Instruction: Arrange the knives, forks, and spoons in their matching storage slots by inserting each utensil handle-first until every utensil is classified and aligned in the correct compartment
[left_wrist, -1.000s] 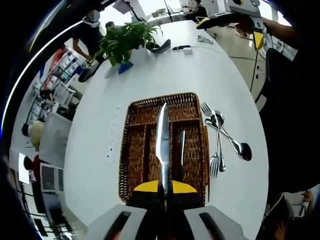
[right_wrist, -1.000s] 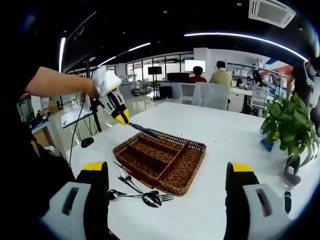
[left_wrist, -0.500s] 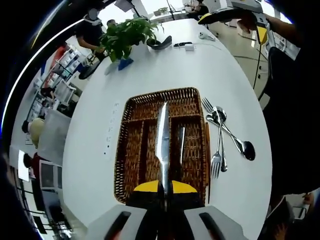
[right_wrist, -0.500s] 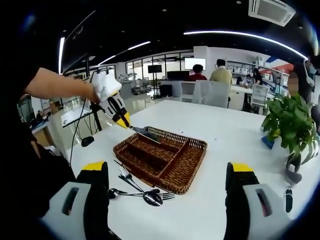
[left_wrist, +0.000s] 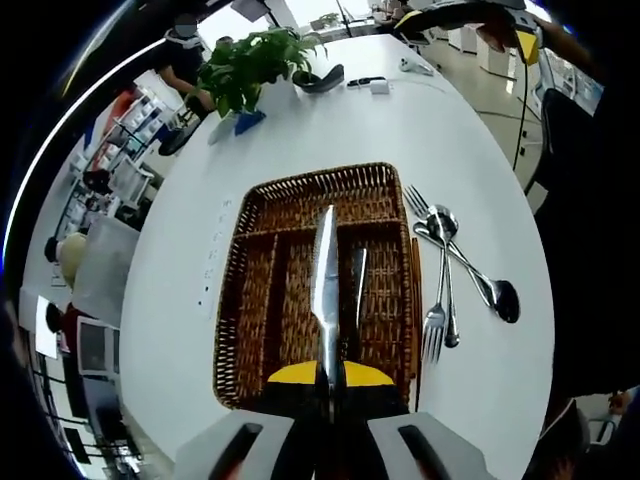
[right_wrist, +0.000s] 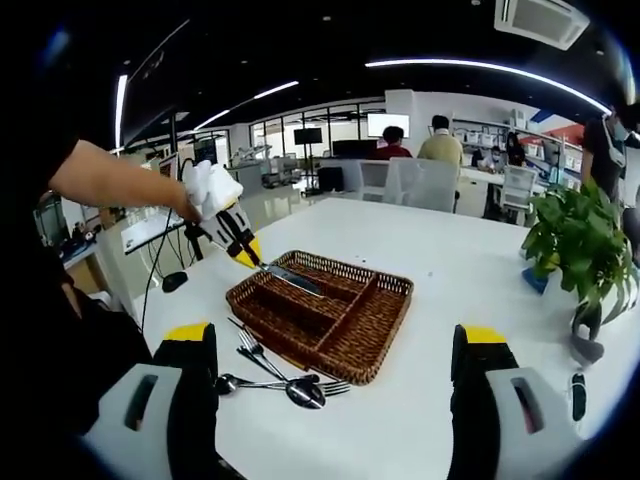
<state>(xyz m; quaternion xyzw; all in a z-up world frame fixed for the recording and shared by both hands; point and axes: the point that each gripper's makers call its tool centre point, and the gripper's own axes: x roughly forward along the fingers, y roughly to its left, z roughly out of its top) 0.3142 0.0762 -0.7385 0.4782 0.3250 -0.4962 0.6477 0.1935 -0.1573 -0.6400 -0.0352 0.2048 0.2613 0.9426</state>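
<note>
Knife (left_wrist: 323, 290): bright steel, slim blade, tip forward, handle clamped in left gripper (left_wrist: 329, 385); held over middle slots of wicker tray (left_wrist: 262, 215). Second knife (left_wrist: 357, 285) flat in a slot just right. Forks (left_wrist: 436, 320) and spoons (left_wrist: 480, 285) crossed on white table (left_wrist: 330, 130), beside tray. Right gripper (right_wrist: 335, 375) spread wide, empty. Potted plant (right_wrist: 578, 255) well apart.

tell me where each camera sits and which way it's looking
Left gripper view: rides the left gripper, looking steeply down along its held knife into the wicker tray.
Right gripper view: rides the open right gripper, looking level across the table; the person's arm shows.
Shared: tray, loose forks, potted plant.
</note>
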